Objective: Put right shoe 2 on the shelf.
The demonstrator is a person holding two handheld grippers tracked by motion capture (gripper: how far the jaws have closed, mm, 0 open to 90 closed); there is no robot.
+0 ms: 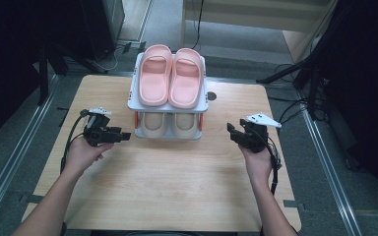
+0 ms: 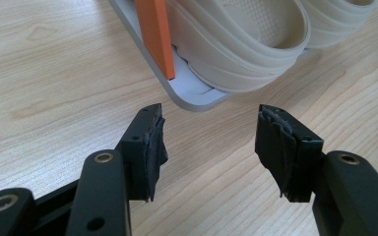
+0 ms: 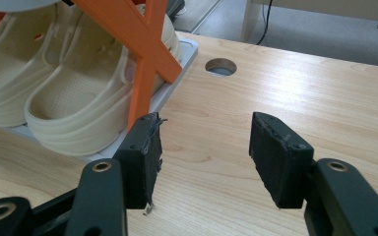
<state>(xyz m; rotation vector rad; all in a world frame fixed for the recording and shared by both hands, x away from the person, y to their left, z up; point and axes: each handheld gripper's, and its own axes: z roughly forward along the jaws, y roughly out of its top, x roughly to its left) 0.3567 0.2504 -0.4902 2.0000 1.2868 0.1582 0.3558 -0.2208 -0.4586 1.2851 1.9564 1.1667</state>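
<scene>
Forearms come in from the bottom of the high view, each hand holding a pair of tongs beside a small two-shelf shoe rack on the wooden table. Left of the rack hovers the left gripper, right of it the right gripper, both aimed inward at the lower shelf, likely so either can reach the shoes there. Pink slippers lie side by side on the top shelf; cream slippers sit under them.

Along the left gripper, the jaws stand wide apart with nothing between them, just short of the rack's grey base corner. An orange post rises from that base, with a cream slipper behind it.

Along the right gripper, the jaws are likewise spread and empty. Orange cross braces stand in front of the cream slippers, so a grip would probably have to come from the open front.
</scene>
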